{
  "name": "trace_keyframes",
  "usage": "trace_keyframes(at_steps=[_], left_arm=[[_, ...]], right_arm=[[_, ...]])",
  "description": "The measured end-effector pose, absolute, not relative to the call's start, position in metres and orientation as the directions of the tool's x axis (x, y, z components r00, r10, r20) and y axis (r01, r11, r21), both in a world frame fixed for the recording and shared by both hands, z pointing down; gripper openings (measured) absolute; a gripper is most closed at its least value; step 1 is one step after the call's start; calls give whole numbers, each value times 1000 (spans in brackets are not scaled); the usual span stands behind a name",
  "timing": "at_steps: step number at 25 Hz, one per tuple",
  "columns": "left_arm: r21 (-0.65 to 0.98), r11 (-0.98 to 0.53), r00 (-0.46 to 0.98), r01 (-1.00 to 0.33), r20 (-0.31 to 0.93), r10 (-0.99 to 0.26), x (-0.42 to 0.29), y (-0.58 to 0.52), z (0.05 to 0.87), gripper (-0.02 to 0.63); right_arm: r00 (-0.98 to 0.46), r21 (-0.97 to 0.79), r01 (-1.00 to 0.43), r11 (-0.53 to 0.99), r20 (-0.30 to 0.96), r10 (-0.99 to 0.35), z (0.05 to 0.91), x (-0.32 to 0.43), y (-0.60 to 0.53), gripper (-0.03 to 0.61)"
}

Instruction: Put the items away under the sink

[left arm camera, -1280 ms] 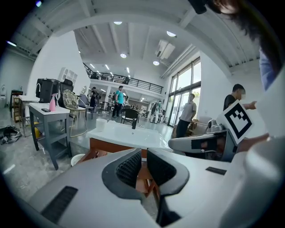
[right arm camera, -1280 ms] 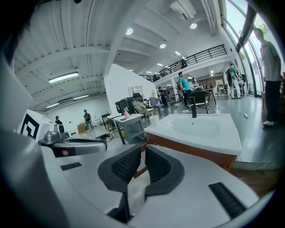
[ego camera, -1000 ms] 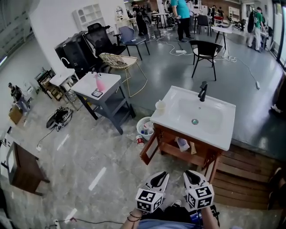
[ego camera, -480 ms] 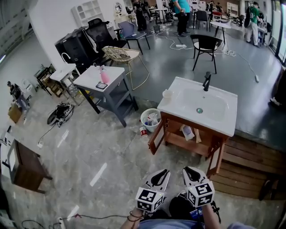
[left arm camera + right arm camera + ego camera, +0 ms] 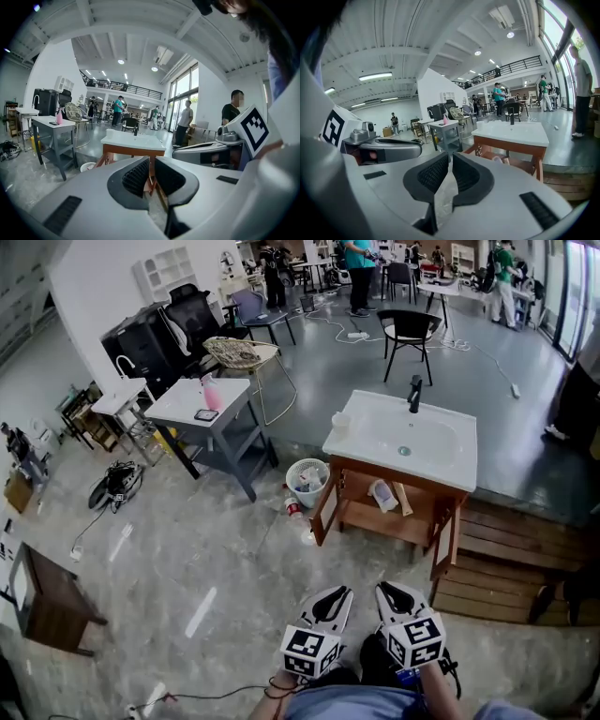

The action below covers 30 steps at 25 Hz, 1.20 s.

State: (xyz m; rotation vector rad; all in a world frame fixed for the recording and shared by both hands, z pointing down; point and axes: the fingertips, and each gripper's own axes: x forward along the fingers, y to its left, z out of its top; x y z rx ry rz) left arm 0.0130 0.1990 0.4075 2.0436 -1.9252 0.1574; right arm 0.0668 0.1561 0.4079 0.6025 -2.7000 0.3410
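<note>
The white sink [image 5: 441, 448] stands on a wooden cabinet [image 5: 389, 521] with both its doors swung open. On the shelf under the basin lie a pale bottle [image 5: 382, 493] and a small wooden item [image 5: 402, 500]. A white cup [image 5: 339, 420] stands on the sink's left corner. Farther left, a pink bottle [image 5: 209, 392] and a small dark device [image 5: 207, 414] sit on a grey table [image 5: 178, 409]. My left gripper [image 5: 337, 596] [image 5: 151, 161] and right gripper [image 5: 386, 591] [image 5: 451, 159] hang side by side low in the head view, well short of the cabinet. Both are shut and hold nothing.
A white wastebasket [image 5: 307, 482] and a red can [image 5: 292, 508] sit on the floor left of the cabinet. A slatted wooden platform [image 5: 511, 563] lies to the right. A brown side table [image 5: 47, 601] and a floor cable [image 5: 197, 701] are at the left. People stand far back.
The sink cabinet has shifted up and away in the head view, with more floor now between it and my grippers. Both grippers keep side by side, shut.
</note>
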Motion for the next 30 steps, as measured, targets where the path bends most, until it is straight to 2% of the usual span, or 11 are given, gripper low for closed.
trace_keyframes(at_steps=[11, 30], left_arm=[[126, -116, 143, -985, 243, -959, 44, 234, 386, 43], [107, -149, 169, -983, 225, -960, 64, 258, 380, 43]], right_arm=[[-845, -93, -469, 878, 337, -415, 386, 92, 202, 37], [-843, -42, -467, 883, 323, -430, 381, 107, 231, 28]])
